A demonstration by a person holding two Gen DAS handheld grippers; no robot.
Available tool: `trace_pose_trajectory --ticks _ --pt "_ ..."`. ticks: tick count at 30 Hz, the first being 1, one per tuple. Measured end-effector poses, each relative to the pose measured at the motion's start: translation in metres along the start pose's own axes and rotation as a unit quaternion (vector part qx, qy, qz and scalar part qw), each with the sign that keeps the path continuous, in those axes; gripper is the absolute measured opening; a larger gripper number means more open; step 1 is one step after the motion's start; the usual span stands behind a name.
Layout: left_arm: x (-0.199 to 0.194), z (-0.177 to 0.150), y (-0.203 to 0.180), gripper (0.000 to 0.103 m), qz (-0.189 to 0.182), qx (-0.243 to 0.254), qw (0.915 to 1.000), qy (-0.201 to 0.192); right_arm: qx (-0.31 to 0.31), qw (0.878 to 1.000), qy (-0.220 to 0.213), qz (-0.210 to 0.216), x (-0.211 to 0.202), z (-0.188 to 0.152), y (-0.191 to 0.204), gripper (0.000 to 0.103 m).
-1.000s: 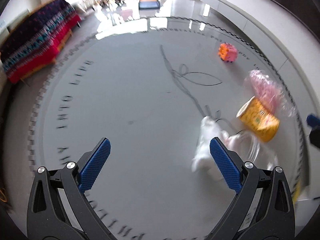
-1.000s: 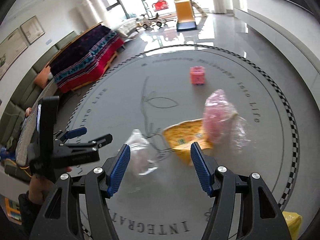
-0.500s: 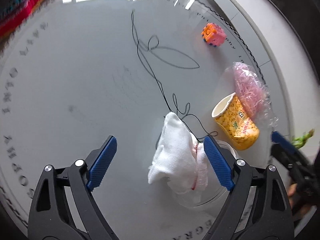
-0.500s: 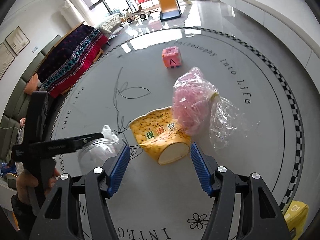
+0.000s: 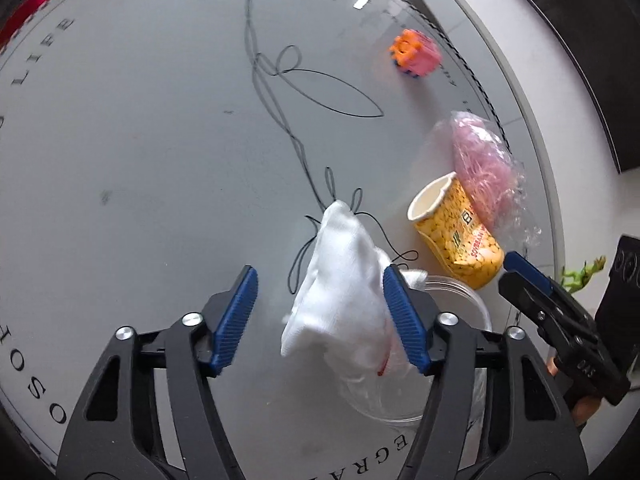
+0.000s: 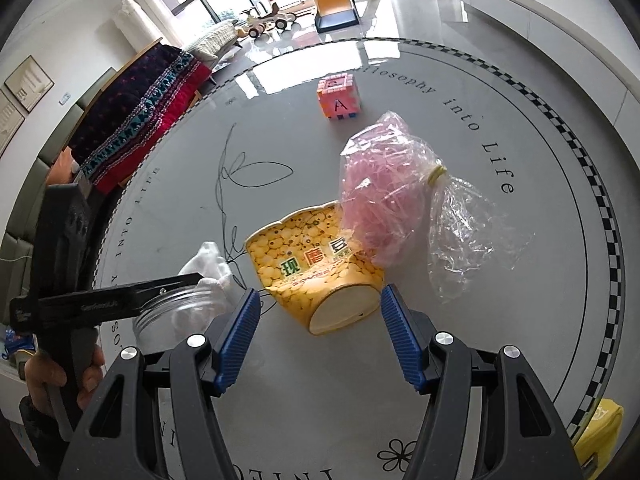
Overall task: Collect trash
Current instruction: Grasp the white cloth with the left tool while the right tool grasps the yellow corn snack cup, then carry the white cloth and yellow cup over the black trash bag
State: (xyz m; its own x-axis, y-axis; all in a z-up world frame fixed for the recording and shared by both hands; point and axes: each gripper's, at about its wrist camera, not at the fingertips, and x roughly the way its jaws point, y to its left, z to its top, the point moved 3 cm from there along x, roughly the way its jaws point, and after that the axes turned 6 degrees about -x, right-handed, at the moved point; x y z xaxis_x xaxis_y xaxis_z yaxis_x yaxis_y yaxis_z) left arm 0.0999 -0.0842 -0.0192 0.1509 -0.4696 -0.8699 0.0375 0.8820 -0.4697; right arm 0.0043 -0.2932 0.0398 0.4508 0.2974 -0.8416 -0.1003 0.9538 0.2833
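The left gripper (image 5: 320, 320) points down at a crumpled white tissue (image 5: 340, 292) stuffed into the mouth of a clear plastic jar (image 5: 460, 292) lying on its side on the round grey glass table (image 5: 140, 140). Its jaws are closing with the tissue between them — one pad at the wad's edge, the other not yet touching. The tissue looks weightless and soft, so it should crush flat; pinching its bulging middle seems best. The jar is smooth and may roll or come along.

The right gripper (image 6: 320, 336) stands half spread and empty, just short of the base of a yellow corn-printed paper cup (image 6: 316, 268), tipped over, light and easily dented. Leaning on the cup is a clear plastic bag of pink shredded paper (image 6: 384, 200) — limp, crinkly, easily snagged. Farther off sits a pink foam letter cube (image 6: 340, 100), well apart.
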Motion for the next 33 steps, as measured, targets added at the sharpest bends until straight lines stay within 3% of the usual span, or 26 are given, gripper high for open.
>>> trace_pose_trajectory --ticks 1,2,6,18,19,23,24,33 --pt "0.000 0.000 -0.003 0.034 -0.020 -0.001 0.9998 0.000 0.003 1.000 0.001 -0.001 0.002 0.000 -0.002 0.064" --pt "0.001 0.000 -0.004 0.025 -0.023 0.001 0.9997 0.000 0.006 1.000 0.001 -0.003 0.003 0.001 -0.004 0.064" --pt "0.001 0.001 -0.008 0.011 -0.031 0.009 0.9994 -0.013 0.013 1.000 0.008 -0.006 0.012 0.003 -0.006 0.064" --pt "-0.039 0.010 0.017 0.011 -0.038 -0.008 0.9975 -0.058 0.040 0.999 0.024 0.001 0.043 0.007 -0.002 0.073" --pt "-0.039 0.011 0.018 0.011 -0.037 -0.009 0.9975 -0.060 0.036 0.999 0.025 -0.003 0.045 0.008 0.000 0.072" --pt "-0.044 0.011 0.029 0.011 -0.039 -0.015 0.9971 -0.063 0.026 0.999 0.020 0.005 0.046 0.009 0.009 0.046" --pt "-0.046 0.010 0.031 0.011 -0.040 -0.016 0.9970 -0.064 0.026 0.999 0.016 0.012 0.042 0.009 0.012 0.043" --pt "-0.082 -0.008 0.046 0.011 -0.040 -0.020 0.9944 -0.095 -0.008 0.999 -0.033 0.017 0.002 0.013 0.051 0.041"
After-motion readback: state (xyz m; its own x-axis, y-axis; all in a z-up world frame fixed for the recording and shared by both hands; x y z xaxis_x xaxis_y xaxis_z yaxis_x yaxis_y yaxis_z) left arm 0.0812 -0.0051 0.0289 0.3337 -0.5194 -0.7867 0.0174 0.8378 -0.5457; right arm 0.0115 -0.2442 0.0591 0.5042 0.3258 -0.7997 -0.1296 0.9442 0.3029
